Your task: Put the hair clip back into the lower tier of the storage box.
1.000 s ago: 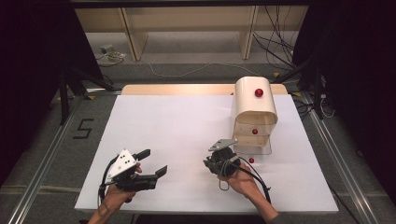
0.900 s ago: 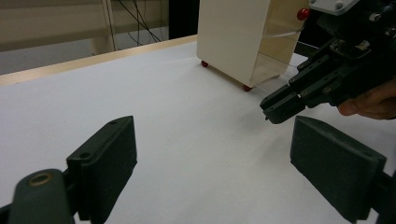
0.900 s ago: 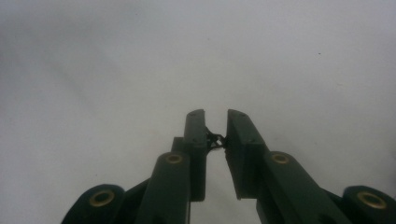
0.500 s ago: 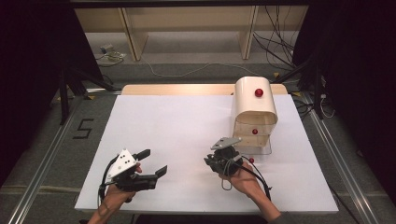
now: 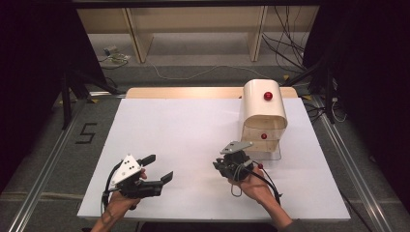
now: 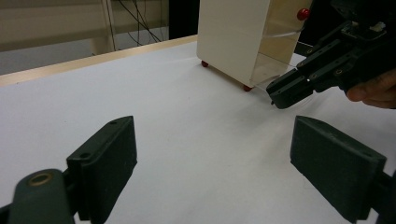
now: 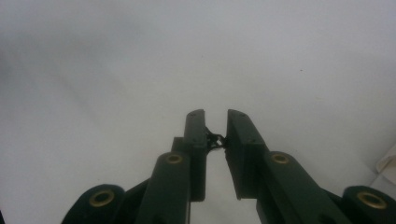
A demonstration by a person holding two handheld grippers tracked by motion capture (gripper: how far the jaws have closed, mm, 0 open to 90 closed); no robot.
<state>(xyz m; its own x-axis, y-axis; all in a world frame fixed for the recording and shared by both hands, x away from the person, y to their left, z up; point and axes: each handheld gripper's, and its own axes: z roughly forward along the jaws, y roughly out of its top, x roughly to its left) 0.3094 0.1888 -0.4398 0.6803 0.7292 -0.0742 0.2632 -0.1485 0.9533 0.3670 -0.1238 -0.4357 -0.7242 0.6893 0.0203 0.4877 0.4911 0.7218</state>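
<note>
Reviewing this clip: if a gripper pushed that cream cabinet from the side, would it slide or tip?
The cabinet is tall on small red feet, so a high push would probably tip it. A low push likely slides it on the smooth white table. Its thin walls suggest it is light.

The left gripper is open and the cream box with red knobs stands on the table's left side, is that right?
No. The left gripper is open, but the cream box stands on the table's right side, as the high view shows.
</note>
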